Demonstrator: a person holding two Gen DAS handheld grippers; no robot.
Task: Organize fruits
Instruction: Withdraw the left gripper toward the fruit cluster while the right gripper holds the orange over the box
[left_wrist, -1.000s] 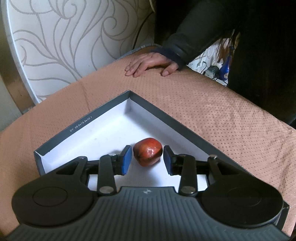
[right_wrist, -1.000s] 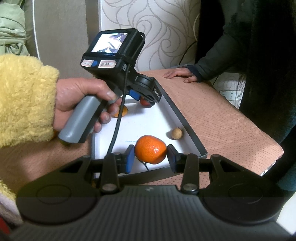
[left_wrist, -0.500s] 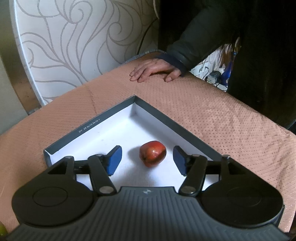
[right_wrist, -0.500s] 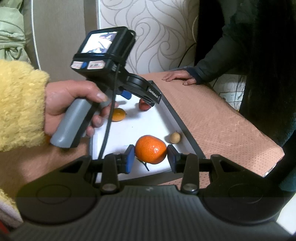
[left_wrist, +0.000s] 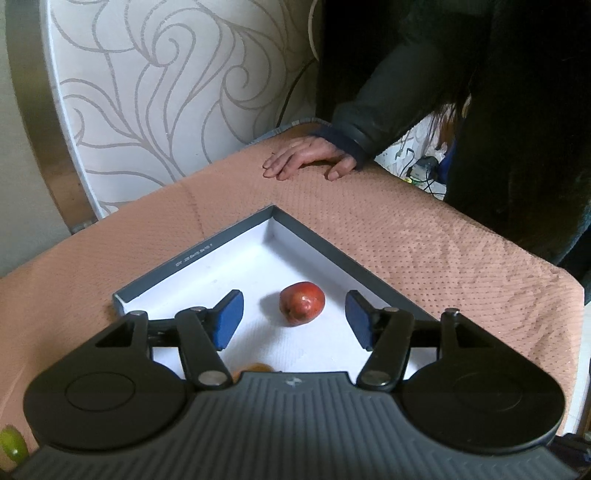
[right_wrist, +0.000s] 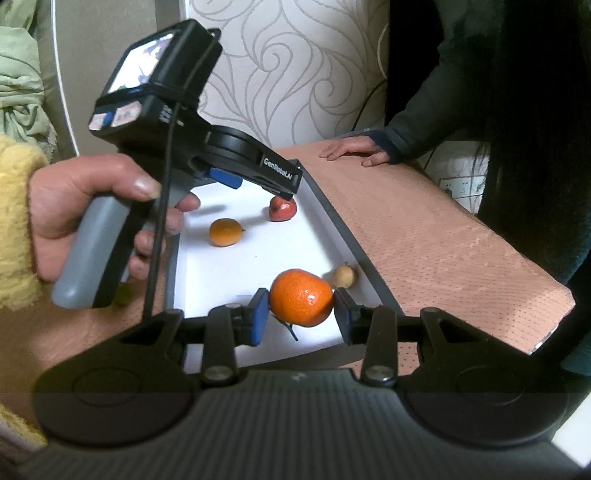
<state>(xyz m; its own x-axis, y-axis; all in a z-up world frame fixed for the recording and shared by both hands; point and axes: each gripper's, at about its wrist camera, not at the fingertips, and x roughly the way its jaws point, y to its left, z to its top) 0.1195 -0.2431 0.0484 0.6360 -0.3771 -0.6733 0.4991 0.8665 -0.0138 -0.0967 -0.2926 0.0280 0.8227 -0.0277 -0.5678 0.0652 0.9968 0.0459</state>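
Observation:
A small red fruit (left_wrist: 302, 302) lies in a shallow white tray with a dark rim (left_wrist: 325, 243). My left gripper (left_wrist: 291, 319) is open and empty above the tray, just behind the red fruit. My right gripper (right_wrist: 300, 314) is shut on an orange tangerine (right_wrist: 301, 302), held over the tray's near end (right_wrist: 354, 251). In the right wrist view the tray also holds the red fruit (right_wrist: 282, 209), a small orange kumquat (right_wrist: 225, 232) and a small tan round fruit (right_wrist: 344, 276). The left gripper's body (right_wrist: 236, 155) hangs over the tray's far end.
The tray sits on a table with a pink dotted cloth (left_wrist: 424, 240). Another person's hand (left_wrist: 306, 158) rests on the far table edge. A green fruit (left_wrist: 11, 445) shows at the lower left of the left wrist view. A patterned chair back (left_wrist: 166, 92) stands behind the table.
My left gripper opened, let go of the red fruit in the tray, and drew back and up. My right gripper still holds the tangerine, now slightly further over the tray.

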